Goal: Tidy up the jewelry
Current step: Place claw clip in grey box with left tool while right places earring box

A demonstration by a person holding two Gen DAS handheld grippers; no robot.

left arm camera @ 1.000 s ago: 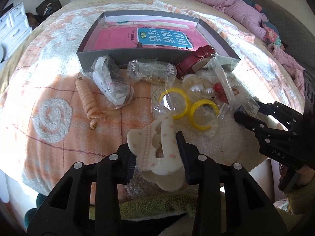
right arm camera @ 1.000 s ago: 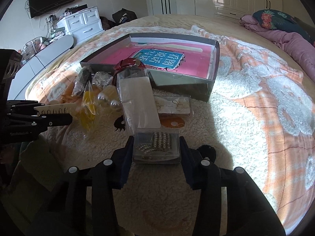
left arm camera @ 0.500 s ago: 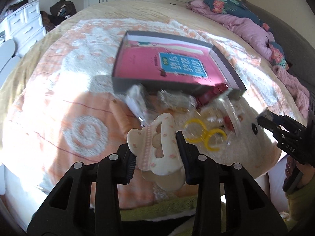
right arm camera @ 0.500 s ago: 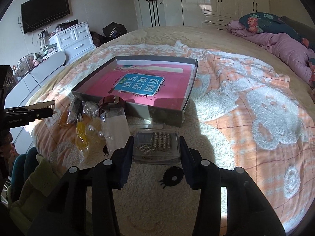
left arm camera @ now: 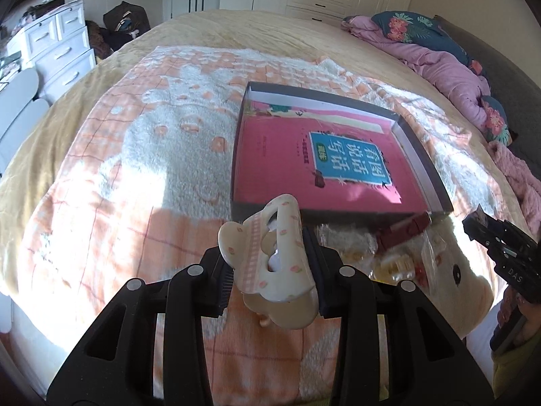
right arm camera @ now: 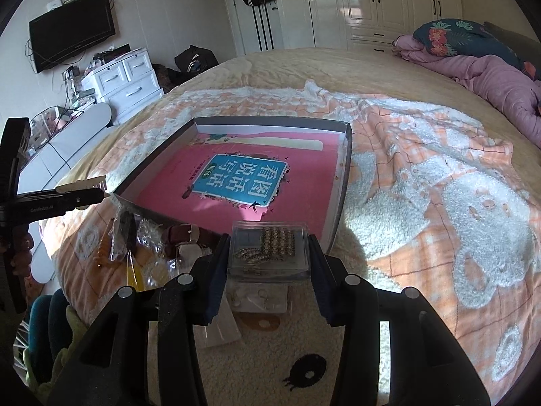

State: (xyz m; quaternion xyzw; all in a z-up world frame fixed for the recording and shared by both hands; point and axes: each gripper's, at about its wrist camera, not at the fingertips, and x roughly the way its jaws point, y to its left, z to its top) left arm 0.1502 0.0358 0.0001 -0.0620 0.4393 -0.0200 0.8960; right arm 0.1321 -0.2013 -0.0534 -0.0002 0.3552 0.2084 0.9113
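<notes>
My left gripper [left arm camera: 270, 267] is shut on a cream hair claw clip [left arm camera: 270, 260] with small pink dots, held above the blanket just in front of the grey box [left arm camera: 419, 155]. The box lies open on the bed with a pink book [left arm camera: 304, 155] inside. My right gripper [right arm camera: 268, 253] is shut on a clear plastic case [right arm camera: 270, 250] of gold beads, held near the box's [right arm camera: 341, 186] front right corner. A heap of bagged jewelry [right arm camera: 148, 247] and a dark red strap [left arm camera: 402, 230] lie in front of the box. The left gripper also shows in the right wrist view [right arm camera: 84, 193].
An orange and white fleece blanket [left arm camera: 152, 155] covers the bed. Pink bedding and floral pillows [right arm camera: 473, 54] lie at the far right. White drawers [right arm camera: 125, 84] and a wall TV [right arm camera: 71, 30] stand left of the bed. A flat packet [right arm camera: 260, 297] lies under my right gripper.
Both grippers have risen and moved toward the box, each keeping its item. The jewelry heap has dropped lower in both views and is partly hidden behind the held items.
</notes>
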